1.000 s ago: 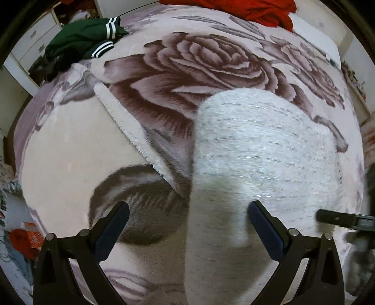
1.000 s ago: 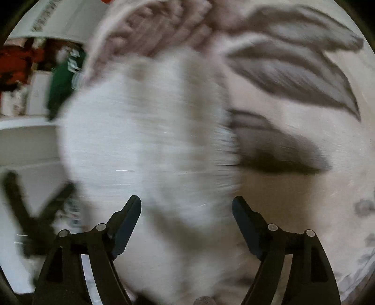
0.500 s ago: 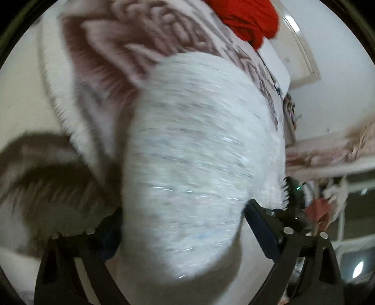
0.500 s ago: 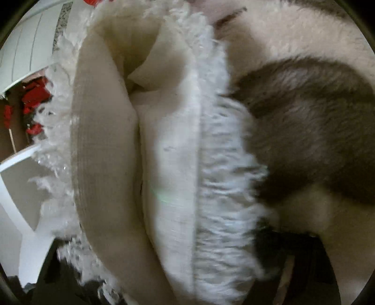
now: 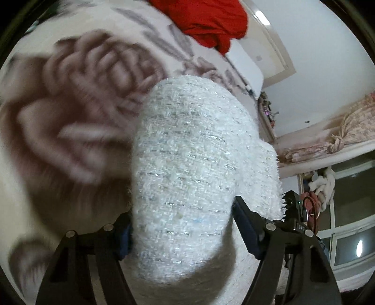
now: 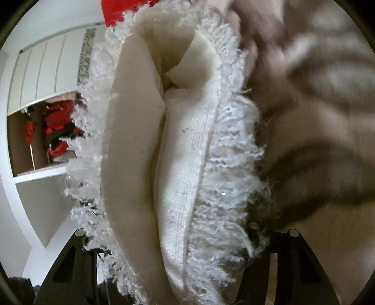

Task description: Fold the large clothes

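Observation:
A folded white tweed garment with silver threads and fringed edges fills the middle of both views. My left gripper is shut on its folded bulk, with the blue pads pressed against both sides. In the right wrist view I see the garment's open end with cream lining and fringe. My right gripper holds it from the other end; the fingertips are buried in the fringe. The bundle is lifted above the rose-patterned blanket.
A red garment lies at the far end of the bed. A white wall and a window are on the right in the left wrist view. A white wardrobe with red clothes shows in the right wrist view.
Both grippers closed on the folded white garment and lifted it off the blanket. The views have tilted up, and the room walls now show.

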Action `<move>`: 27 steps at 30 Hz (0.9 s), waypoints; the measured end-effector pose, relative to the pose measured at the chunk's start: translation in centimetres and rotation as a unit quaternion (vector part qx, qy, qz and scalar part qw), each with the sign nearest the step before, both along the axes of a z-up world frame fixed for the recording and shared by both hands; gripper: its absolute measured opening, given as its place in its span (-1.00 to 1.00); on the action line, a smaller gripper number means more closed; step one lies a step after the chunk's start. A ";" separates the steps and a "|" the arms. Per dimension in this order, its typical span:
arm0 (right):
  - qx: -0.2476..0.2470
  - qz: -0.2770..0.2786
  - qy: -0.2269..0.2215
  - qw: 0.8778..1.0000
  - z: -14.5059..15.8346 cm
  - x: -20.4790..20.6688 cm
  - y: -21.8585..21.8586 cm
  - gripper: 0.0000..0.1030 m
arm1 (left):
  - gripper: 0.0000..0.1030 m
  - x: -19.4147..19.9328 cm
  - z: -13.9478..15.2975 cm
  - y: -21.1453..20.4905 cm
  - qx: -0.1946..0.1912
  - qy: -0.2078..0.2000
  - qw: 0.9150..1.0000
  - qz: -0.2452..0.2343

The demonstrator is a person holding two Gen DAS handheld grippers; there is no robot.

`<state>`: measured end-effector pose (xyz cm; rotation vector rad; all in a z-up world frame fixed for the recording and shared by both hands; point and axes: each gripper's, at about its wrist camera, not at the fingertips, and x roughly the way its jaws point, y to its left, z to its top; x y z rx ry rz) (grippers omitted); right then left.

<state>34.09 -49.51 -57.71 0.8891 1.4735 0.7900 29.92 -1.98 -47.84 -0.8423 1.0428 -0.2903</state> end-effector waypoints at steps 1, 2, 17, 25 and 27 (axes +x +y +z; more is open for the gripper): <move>0.001 -0.011 -0.008 1.000 0.6 1.6 -0.6 0.13 | 0.41 2.2 0.4 -0.1 0.000 -0.007 1.000 -0.008; 0.001 -0.022 -0.014 1.000 1.1 3.0 -1.1 0.13 | 0.41 4.5 0.8 -0.3 0.003 -0.014 1.000 -0.017; -0.039 -0.130 -0.056 0.989 -1.4 28.8 -8.9 0.13 | 0.41 31.5 -5.1 -2.9 0.019 -0.037 0.992 -0.122; -0.080 -0.130 -0.035 0.988 -4.3 31.1 -12.4 0.25 | 0.45 33.2 -7.0 -3.7 0.058 -0.027 0.982 -0.176; -0.101 -0.125 -0.028 0.987 -2.7 32.2 -11.8 0.37 | 0.45 33.1 -6.4 -3.6 0.060 -0.018 0.982 -0.179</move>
